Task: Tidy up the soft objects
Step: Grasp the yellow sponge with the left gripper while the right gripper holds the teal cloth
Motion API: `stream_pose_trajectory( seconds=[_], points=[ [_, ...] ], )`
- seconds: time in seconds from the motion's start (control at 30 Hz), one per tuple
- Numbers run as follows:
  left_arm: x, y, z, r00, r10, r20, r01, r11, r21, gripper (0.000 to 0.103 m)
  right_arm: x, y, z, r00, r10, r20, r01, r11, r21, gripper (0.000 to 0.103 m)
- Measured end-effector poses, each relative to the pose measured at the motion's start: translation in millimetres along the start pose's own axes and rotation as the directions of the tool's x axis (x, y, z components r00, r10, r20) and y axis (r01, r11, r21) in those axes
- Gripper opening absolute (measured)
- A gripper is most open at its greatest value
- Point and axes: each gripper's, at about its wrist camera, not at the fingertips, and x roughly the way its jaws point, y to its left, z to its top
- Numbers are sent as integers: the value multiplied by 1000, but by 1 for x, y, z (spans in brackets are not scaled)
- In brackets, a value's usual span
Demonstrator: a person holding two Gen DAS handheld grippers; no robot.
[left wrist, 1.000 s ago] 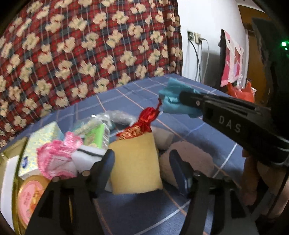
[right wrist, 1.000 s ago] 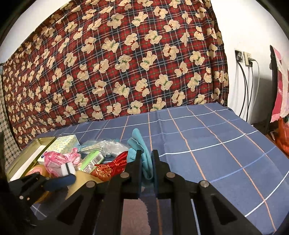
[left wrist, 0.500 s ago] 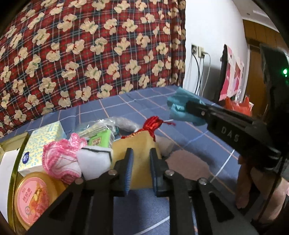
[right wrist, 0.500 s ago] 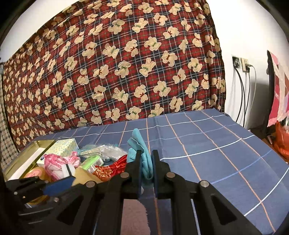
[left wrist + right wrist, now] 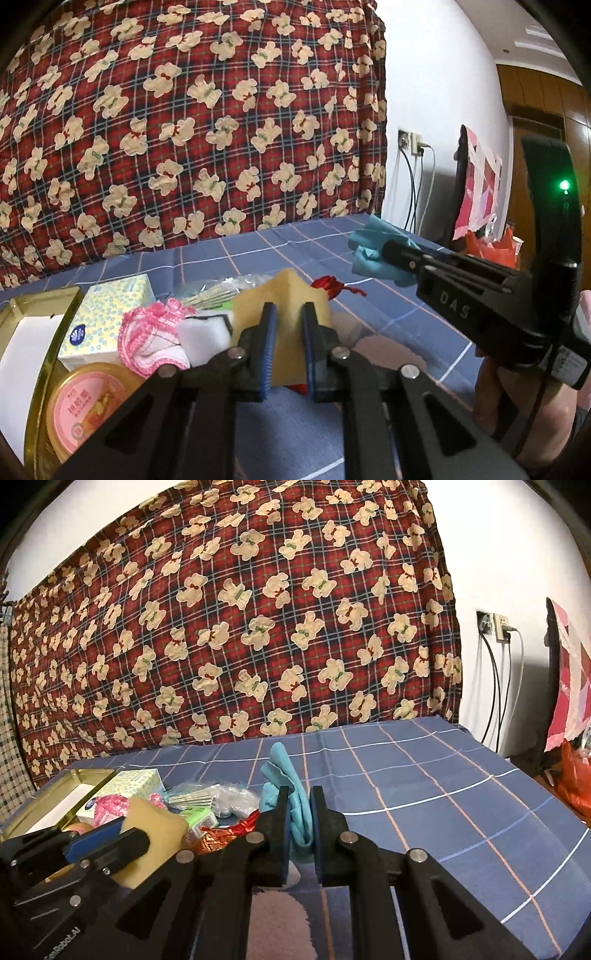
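Note:
My left gripper [image 5: 288, 314] is shut on a yellow sponge [image 5: 284, 295] and holds it up above the pile; the sponge also shows in the right wrist view [image 5: 153, 834]. My right gripper [image 5: 300, 797] is shut on a teal cloth [image 5: 284, 775] and holds it in the air; the cloth also shows in the left wrist view [image 5: 373, 251]. Below lie a pink knitted cloth [image 5: 147, 339], a white sponge [image 5: 203, 338], a red and gold pouch [image 5: 332, 286] and a pinkish fuzzy pad [image 5: 275, 919].
A gold tin tray [image 5: 35, 306] stands at the left with a round pink-lidded tub [image 5: 86, 402] by it. A tissue pack [image 5: 107, 317] and clear plastic bags [image 5: 210, 797] lie on the blue checked bedsheet [image 5: 443, 794]. A teddy-bear blanket [image 5: 240, 627] hangs behind.
My left gripper closed on the yellow sponge and lifted it off the bed. My right gripper kept its hold on the teal cloth and rose a little.

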Motion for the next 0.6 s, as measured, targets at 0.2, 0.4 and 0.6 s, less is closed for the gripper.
stream_pose_trajectory(
  seconds=[0.2, 0.4, 0.6],
  points=[
    [4, 7, 4, 1000, 27, 8, -27, 1000, 0, 10, 7, 12, 2, 1000, 14, -6, -14, 1000, -6, 11],
    [1, 18, 9, 998, 43, 43, -43, 999, -11, 10, 13, 27, 3, 1000, 24, -4, -24, 999, -27, 11],
    [-4, 24, 13, 996, 44, 71, -43, 999, -24, 9, 13, 32, 3, 1000, 23, 15, -23, 999, -25, 11]
  ],
)
